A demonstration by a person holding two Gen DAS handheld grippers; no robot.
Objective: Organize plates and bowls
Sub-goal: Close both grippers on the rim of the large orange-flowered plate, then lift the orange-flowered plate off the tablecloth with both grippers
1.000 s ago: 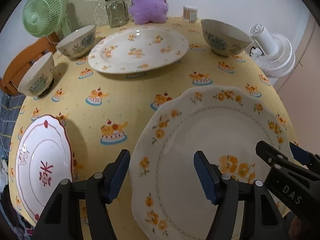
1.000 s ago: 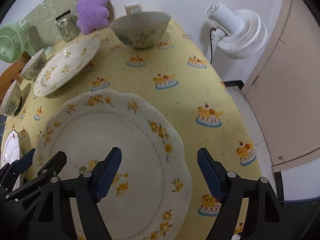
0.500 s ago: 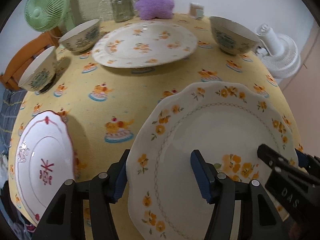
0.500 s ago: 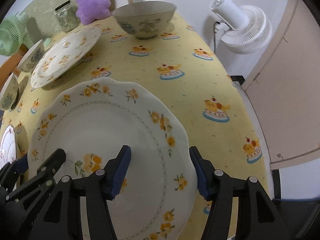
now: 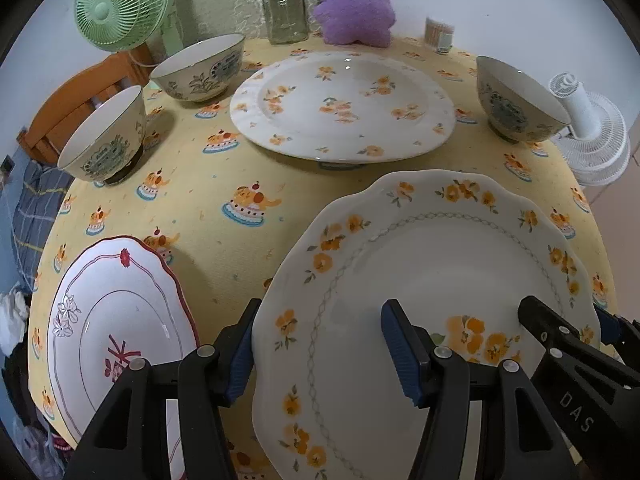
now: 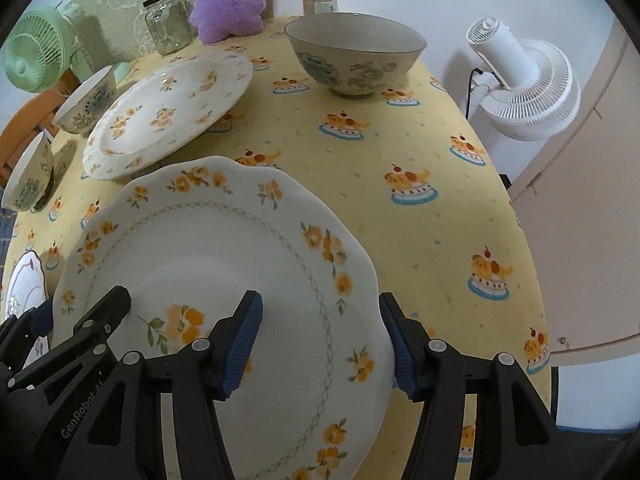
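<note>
Nearest, the scalloped orange-flower plate sits at the table's front edge, gripped from both sides. The left gripper clamps its left rim, one pad under the edge and one on the face. The right gripper does likewise on the right rim, jaws part-closed on it. The step in hand looks like lifting this plate. Next it probably needs an even two-handed raise, then carrying forward onto the round floral plate beyond. Three bowls stand farther back: two at left, one at right.
</note>
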